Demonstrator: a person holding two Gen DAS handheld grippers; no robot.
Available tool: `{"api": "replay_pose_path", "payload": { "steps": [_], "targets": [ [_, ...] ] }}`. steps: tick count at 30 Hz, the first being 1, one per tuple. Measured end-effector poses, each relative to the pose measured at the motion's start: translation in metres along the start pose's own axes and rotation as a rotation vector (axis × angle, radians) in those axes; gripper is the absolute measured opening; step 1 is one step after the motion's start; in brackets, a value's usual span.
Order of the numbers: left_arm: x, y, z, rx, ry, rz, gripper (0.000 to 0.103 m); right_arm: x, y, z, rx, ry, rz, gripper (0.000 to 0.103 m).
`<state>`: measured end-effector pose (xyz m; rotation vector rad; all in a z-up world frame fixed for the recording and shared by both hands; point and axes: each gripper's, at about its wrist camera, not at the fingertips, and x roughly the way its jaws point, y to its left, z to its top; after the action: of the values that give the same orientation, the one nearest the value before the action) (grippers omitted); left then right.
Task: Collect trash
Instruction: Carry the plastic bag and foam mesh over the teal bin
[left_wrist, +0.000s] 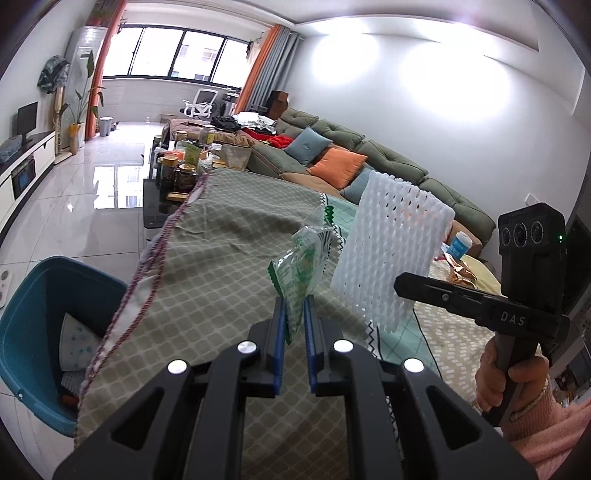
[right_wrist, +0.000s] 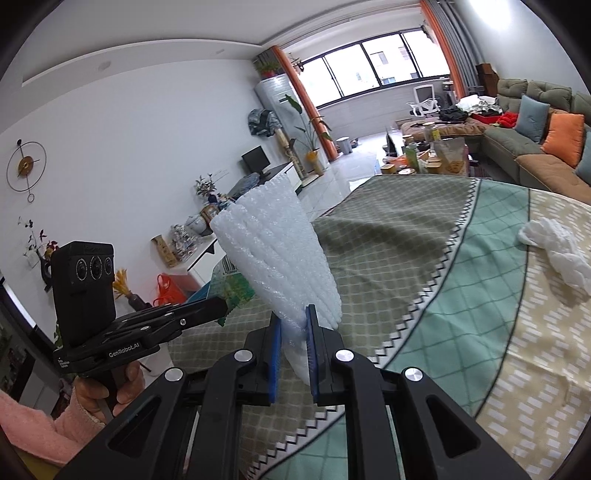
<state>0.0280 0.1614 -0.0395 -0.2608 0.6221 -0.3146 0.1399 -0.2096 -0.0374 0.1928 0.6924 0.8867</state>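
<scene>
Jaws clamped: left gripper (left_wrist: 294, 325) on thin wrapper (left_wrist: 301, 273), right gripper (right_wrist: 294, 334) on foam net (right_wrist: 284, 258); wrapper edge-held, may slip short of blue bin (left_wrist: 29, 332).

— What's in your right hand-held gripper (right_wrist: 294, 334)?

— A white foam net sleeve (right_wrist: 280, 251), pinched at its lower end between my blue pads (right_wrist: 276, 354); it fans upward above the patterned cloth (right_wrist: 406, 240).

— And to your left?

— My left hand-held gripper (right_wrist: 218, 308), clamped on a green-printed wrapper (right_wrist: 236, 282). A crumpled white tissue (right_wrist: 554, 254) lies on the cloth, far right.
</scene>
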Motion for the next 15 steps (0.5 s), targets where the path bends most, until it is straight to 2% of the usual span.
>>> {"api": "replay_pose_path", "payload": {
  "steps": [15],
  "targets": [
    [-0.030, 0.017, -0.008, -0.034, -0.030, 0.055, 0.011, 0.028, 0.019, 0.006, -0.035, 0.037, 0.062, 0.013]
  ]
}}
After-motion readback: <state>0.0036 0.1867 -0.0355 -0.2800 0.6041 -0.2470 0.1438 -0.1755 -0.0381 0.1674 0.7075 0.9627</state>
